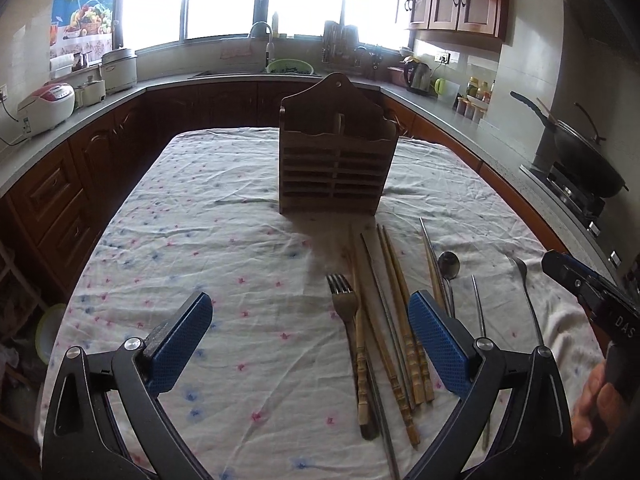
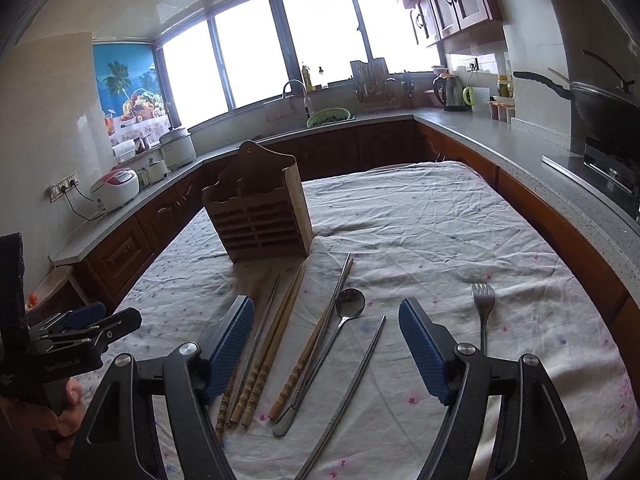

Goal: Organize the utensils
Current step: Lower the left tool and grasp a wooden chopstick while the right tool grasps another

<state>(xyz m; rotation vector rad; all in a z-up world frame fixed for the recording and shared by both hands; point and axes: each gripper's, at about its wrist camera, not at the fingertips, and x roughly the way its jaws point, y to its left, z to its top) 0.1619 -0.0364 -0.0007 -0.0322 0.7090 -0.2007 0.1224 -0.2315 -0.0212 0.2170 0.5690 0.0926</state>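
Note:
A slatted wooden utensil holder (image 1: pixel 338 160) (image 2: pixel 260 216) stands upright mid-table on a flowered cloth (image 1: pixel 200 240). In front of it lie several wooden chopsticks (image 1: pixel 400 320) (image 2: pixel 276 332), a metal spoon (image 1: pixel 449 264) (image 2: pixel 350 302), metal chopsticks (image 2: pixel 356 380) and a fork (image 1: pixel 344 296). Another fork (image 2: pixel 483 304) lies apart on the right. My left gripper (image 1: pixel 310 340) hovers open above the fork and the chopsticks, gripping nothing. My right gripper (image 2: pixel 328 350) is open over the spoon and chopsticks, its pads touching nothing.
Wooden-fronted counters wrap around the table. A rice cooker (image 1: pixel 48 104) sits on the left one, a wok (image 1: pixel 588 160) on the stove at right, a kettle (image 2: pixel 452 90) and a sink (image 2: pixel 328 118) under the windows. A hand (image 1: pixel 592 400) holds the right gripper's handle.

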